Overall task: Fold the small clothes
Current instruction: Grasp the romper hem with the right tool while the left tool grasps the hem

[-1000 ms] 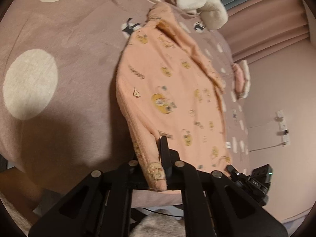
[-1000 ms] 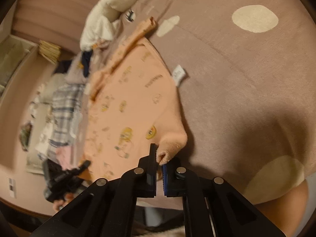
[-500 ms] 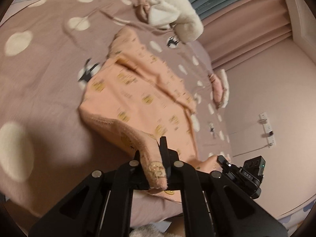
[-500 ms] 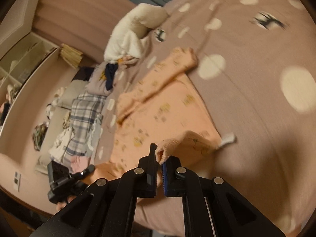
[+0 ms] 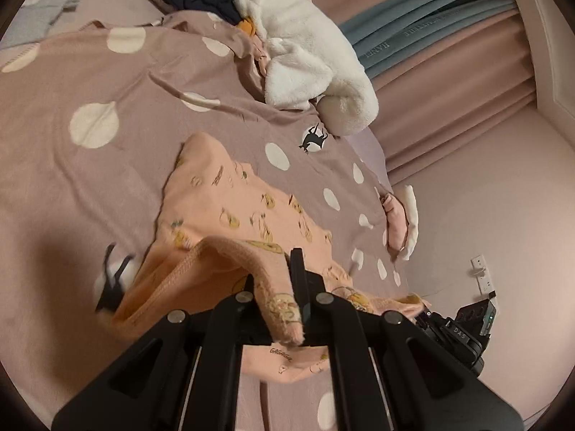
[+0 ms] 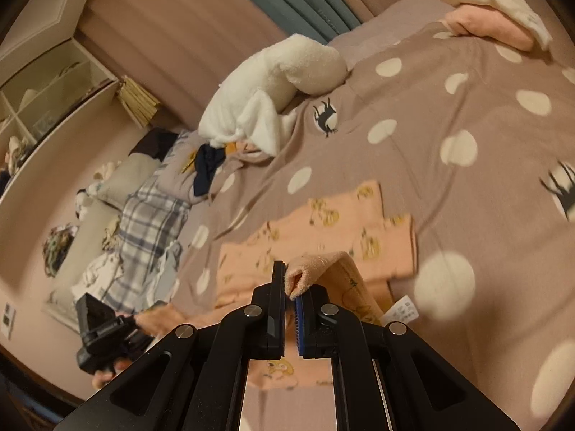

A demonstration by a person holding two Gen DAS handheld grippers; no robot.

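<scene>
Left tool (image 5: 287, 309) is pinching a hemmed corner of the peach garment (image 5: 230, 215), its two fingers pressed together on the fabric. Right tool (image 6: 291, 292) is likewise clamping a second rolled corner of the same garment (image 6: 323, 233).

One peach garment is lying on the bed cover (image 5: 90, 186), a brown spread with cream dots, with the two pinched corners lifted clear of it and the far part resting flat. Its long axis is running away from the left camera toward the white fleece (image 5: 305, 57); in the right view the flat portion is stretching roughly crosswise.

Right view alone is showing a white care label (image 6: 402, 310) hanging at the lifted edge just beside the tool, a plaid cloth (image 6: 151, 222) off the bed's left side, and wall shelves (image 6: 46, 93). Left view alone is showing a wall socket (image 5: 479, 269) near the right edge. Each view is catching the other tool low at its margin.

Count: two tools, one garment, one white fleece, one pink-and-cream folded pile (image 6: 492, 25) at the bed's far edge.
</scene>
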